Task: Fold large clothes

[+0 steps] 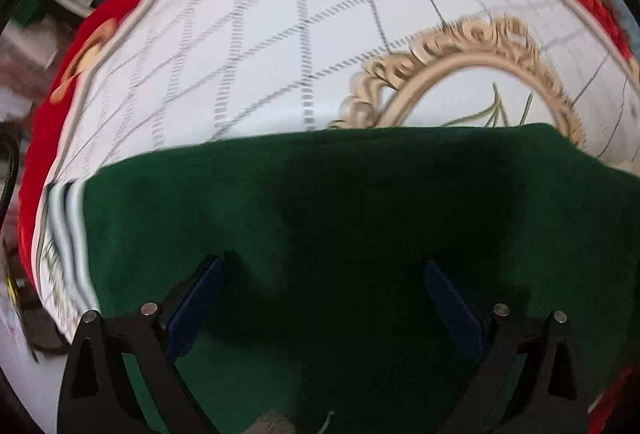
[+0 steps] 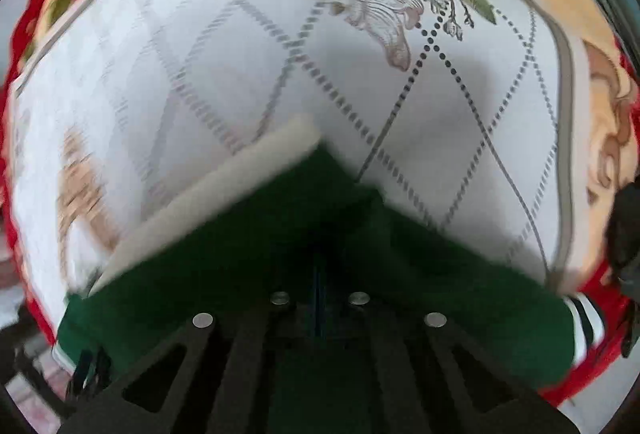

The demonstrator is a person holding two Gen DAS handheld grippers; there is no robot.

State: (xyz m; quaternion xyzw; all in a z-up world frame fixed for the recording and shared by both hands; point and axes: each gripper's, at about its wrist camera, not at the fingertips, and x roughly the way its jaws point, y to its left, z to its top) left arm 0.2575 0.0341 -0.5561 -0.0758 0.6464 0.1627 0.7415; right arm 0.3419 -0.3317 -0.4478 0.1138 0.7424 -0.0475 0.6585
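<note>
Right tool (image 2: 318,274): the 2 blue pads are pressed together on a fold of the dark green garment (image 2: 256,234), so it is clamped on cloth. The cream fleece lining (image 2: 208,202) shows ahead-left of the tips, turned up along the lifted edge; a striped cuff or hem (image 2: 588,318) lies off to the tool's right.

Left tool (image 1: 322,286): pads wide apart, nothing between them. It hangs over the same green garment (image 1: 360,202), whose far edge lies straight ahead of the tips. Whether the pads touch the cloth I cannot tell.

The garment sits on a white quilted bedspread (image 1: 260,46) with a tan scroll motif (image 1: 460,46), over a red blanket (image 1: 44,138) at the bed's edges.

Judgement: mid-fold, 1 corner is held and the other is not yet taken.

For a clean step:
- drop the left tool onto the matching edge, pinch both layers
- lift both tools level, same height, so the edge stays taut
- carry forward slowly; both views are motion-blurred
- land edge on edge, then release.

Risk: fleece is thick, so a shallow pinch may slip.
</note>
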